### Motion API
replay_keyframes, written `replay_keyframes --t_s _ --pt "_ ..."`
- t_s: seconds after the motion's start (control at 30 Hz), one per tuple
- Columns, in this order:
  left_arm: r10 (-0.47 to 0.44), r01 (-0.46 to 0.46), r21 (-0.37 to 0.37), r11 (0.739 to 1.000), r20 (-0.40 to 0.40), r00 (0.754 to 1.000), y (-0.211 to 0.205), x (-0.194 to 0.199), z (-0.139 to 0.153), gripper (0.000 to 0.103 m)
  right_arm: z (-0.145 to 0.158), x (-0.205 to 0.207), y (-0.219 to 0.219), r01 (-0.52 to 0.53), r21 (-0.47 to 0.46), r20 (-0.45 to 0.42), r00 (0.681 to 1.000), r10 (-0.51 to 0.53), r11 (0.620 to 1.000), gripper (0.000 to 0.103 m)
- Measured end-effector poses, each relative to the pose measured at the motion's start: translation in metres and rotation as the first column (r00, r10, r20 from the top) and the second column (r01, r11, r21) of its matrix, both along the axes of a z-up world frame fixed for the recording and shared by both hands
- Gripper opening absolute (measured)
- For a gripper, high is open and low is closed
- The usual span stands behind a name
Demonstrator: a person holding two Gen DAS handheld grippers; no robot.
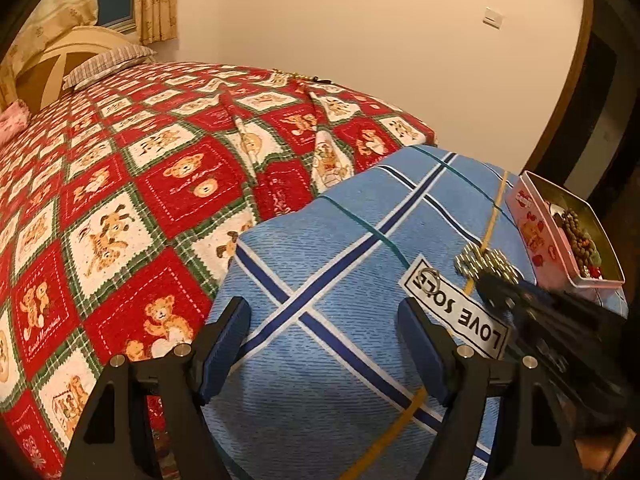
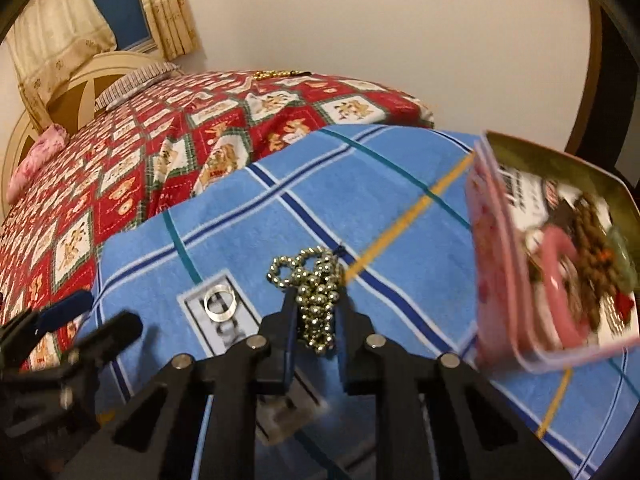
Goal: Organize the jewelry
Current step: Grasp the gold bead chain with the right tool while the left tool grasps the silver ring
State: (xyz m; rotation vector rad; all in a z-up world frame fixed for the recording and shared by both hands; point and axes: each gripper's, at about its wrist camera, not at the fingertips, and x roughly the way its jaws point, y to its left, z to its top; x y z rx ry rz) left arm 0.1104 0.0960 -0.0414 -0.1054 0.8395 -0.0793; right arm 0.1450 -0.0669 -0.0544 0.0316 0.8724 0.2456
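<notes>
A silver bead necklace (image 2: pixel 314 294) lies bunched on a blue plaid towel (image 2: pixel 280 232). My right gripper (image 2: pixel 316 312) is shut on the near part of the necklace; it shows in the left wrist view (image 1: pixel 486 264) with the right gripper's tip (image 1: pixel 496 286) on it. A silver ring (image 2: pixel 219 305) rests on the towel's white label, also seen in the left wrist view (image 1: pixel 429 278). A pink tin (image 2: pixel 560 256) at the right holds brown beads and other pieces; it shows in the left wrist view (image 1: pixel 560 232). My left gripper (image 1: pixel 324 344) is open and empty above the towel.
The towel lies on a bed with a red bear-pattern quilt (image 1: pixel 120 200). A small gold item (image 2: pixel 276 75) lies at the bed's far edge. A headboard and pillow (image 1: pixel 108 64) are at the far left. A wall and door frame stand behind.
</notes>
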Motion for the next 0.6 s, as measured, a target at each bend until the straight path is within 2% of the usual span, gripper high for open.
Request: replay_keyframes --t_s 0.17,0.23,0.3,0.37,0.43,0.6 --pt "-0.102 0.102 -0.001 0.995 0.045 0.994 -0.018 0.001 0.009 0.077 0.006 -0.038 -0.025 0.027 0.040 0.034 0.999 -0.028 0.999 0.018" --pt "-0.153 0.151 0.029 0.988 0.081 0.985 -0.031 0.004 0.014 0.077 0.009 -0.049 -0.034 0.043 0.050 0.053 0.998 -0.046 0.998 0.018" --pt "-0.207 0.200 0.093 0.975 0.077 0.975 -0.048 0.011 0.013 0.075 0.010 -0.059 -0.042 0.051 0.065 0.059 0.997 -0.055 0.997 0.018" --pt "-0.241 0.233 0.121 0.965 0.051 0.969 -0.060 0.018 0.009 0.054 0.010 -0.063 -0.046 0.055 0.081 0.058 0.997 -0.060 0.995 0.018" --pt "-0.266 0.267 0.121 0.956 -0.023 0.964 -0.069 0.031 -0.001 0.042 0.010 -0.064 -0.049 0.060 0.096 0.054 0.996 -0.065 0.994 0.018" --pt "-0.296 0.301 0.167 0.939 -0.054 0.954 -0.082 0.034 -0.007 0.041 0.009 -0.061 -0.051 0.064 0.116 0.041 0.997 -0.069 0.991 0.018"
